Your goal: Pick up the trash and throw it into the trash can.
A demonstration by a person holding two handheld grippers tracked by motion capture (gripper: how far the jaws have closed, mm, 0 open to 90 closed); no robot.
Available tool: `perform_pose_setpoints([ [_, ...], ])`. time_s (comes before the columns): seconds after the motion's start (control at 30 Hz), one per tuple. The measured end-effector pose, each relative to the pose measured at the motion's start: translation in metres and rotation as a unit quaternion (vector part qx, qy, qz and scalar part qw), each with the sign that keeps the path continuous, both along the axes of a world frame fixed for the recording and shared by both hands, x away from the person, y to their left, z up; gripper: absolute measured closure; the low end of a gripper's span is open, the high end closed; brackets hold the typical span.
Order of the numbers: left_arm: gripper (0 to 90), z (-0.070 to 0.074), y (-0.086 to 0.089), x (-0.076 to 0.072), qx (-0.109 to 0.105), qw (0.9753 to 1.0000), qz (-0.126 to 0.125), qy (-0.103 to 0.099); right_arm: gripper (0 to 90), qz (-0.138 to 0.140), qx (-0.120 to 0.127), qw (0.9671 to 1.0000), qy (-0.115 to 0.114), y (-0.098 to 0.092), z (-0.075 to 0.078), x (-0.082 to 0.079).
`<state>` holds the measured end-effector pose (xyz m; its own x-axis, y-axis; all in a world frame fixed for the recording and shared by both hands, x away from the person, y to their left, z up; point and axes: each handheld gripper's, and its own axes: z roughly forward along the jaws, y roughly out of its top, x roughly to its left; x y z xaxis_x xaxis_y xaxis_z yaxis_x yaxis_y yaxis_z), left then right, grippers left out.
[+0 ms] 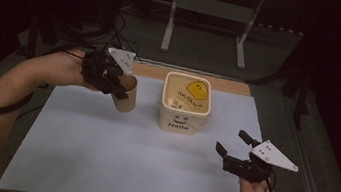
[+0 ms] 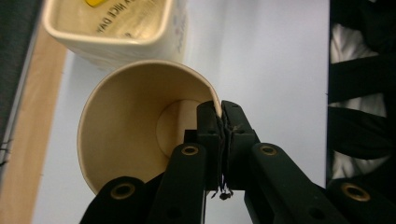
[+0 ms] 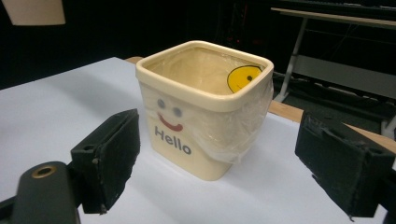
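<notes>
Paper cup held beside the "Hello" tub
The left gripper [image 2: 220, 122] pinches the paper cup [image 2: 140, 126] rim; the right gripper [image 3: 219, 158] is wide open, holding nothing, before the tub [image 3: 201, 116] reading "Hello".

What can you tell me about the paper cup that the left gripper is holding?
The paper cup is plain tan, looks like thin paperboard, round with a flat base, and looks empty inside in the left gripper view. The left gripper pinches its rim, one jaw inside the wall and one outside. In the high view it is tipped, its mouth toward the hand, beside the cream square tub above the white sheet. Whether its base touches the sheet is unclear.
</notes>
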<state>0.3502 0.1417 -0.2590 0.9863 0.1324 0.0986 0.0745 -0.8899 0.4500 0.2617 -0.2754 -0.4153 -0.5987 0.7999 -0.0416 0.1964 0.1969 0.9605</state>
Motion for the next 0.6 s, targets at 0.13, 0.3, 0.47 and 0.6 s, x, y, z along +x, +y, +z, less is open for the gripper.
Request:
perform_pose_setpoints([
  [0.13,88.8,0.005,-0.006,0.002,0.005,1.0,-0.001,-0.008,14.0,0.0,0.0,1.0,0.0,0.0,0.0,0.0],
  [0.3,88.8,0.011,-0.013,0.004,0.003,0.9999,-0.006,-0.01,14.0,0.0,-0.001,1.0,0.0,0.0,0.0,0.0],
  [0.47,88.8,0.017,-0.019,0.007,0.009,0.9998,-0.009,-0.015,14.0,0.002,-0.001,1.0,0.001,0.001,0.0,0.0],
  [0.6,88.8,0.022,-0.024,0.013,0.008,0.9998,-0.011,-0.012,14.0,0.002,-0.001,1.0,0.001,0.001,0.0,0.0],
])
